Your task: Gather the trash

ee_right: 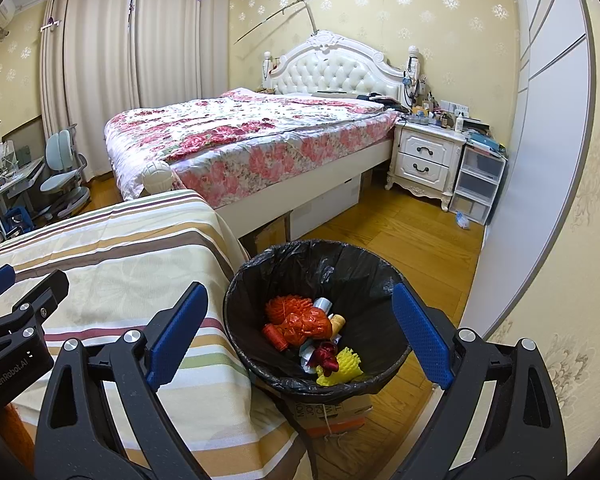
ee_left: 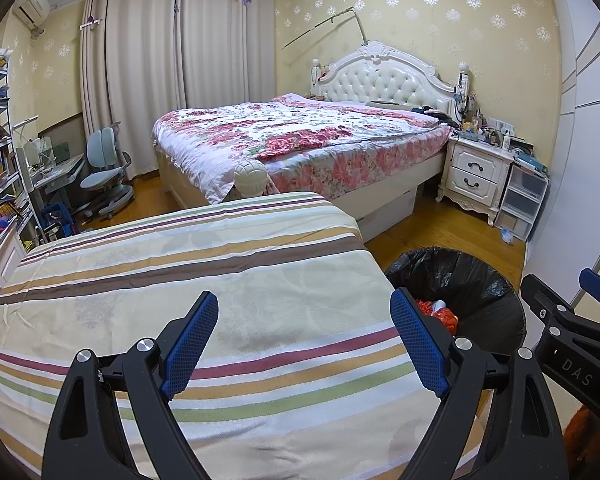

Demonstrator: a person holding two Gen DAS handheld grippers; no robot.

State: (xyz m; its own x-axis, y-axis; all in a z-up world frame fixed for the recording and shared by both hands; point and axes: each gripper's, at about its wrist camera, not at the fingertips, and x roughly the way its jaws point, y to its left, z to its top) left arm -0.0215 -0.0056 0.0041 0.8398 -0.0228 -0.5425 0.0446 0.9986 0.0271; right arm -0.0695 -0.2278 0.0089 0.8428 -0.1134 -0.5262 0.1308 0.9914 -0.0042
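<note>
A round bin with a black liner stands on the floor beside the striped table; it also shows in the left wrist view. Inside lie orange netting, a yellow foam net, a dark red ribbon and other scraps. My right gripper is open and empty, held above the bin. My left gripper is open and empty above the striped cloth. The right gripper shows at the right edge of the left wrist view.
A bed with a floral quilt stands behind. A white nightstand and plastic drawers are at the right by the wardrobe. A cardboard box sits under the bin. A desk and blue chair stand far left.
</note>
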